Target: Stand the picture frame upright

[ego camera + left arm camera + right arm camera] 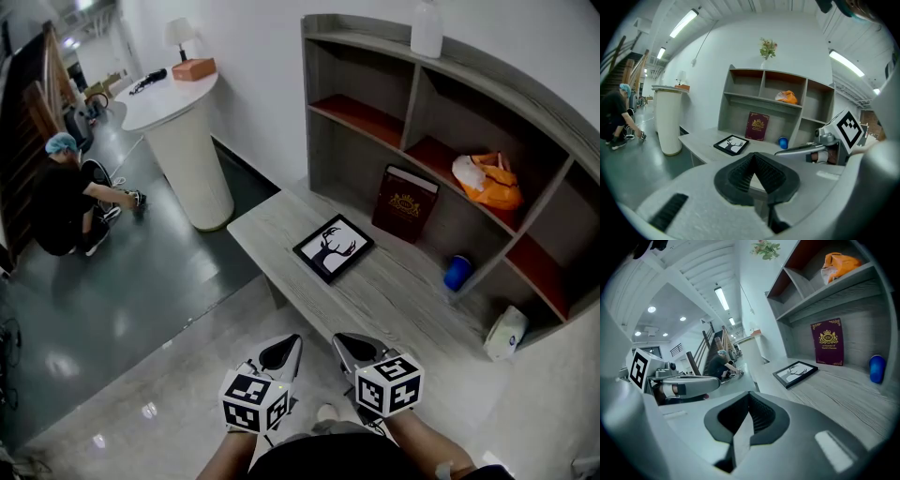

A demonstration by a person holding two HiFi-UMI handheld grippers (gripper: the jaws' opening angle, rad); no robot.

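Note:
A black picture frame [333, 247] with a deer silhouette lies flat on the grey wooden table [403, 309], in front of the shelf unit. It also shows in the left gripper view as the picture frame [731, 145] and in the right gripper view as the picture frame [795, 373]. My left gripper [292, 342] and right gripper [339, 341] hover side by side near the table's front edge, well short of the frame. Both are shut with nothing between their jaws.
A grey shelf unit [412, 84] stands behind the table. In it are a maroon book [405, 202] leaning upright, an orange bag [487, 180], a blue object [457, 272] and a white object [504, 332]. A white round counter [187, 141] stands left; a person [66, 202] crouches beyond.

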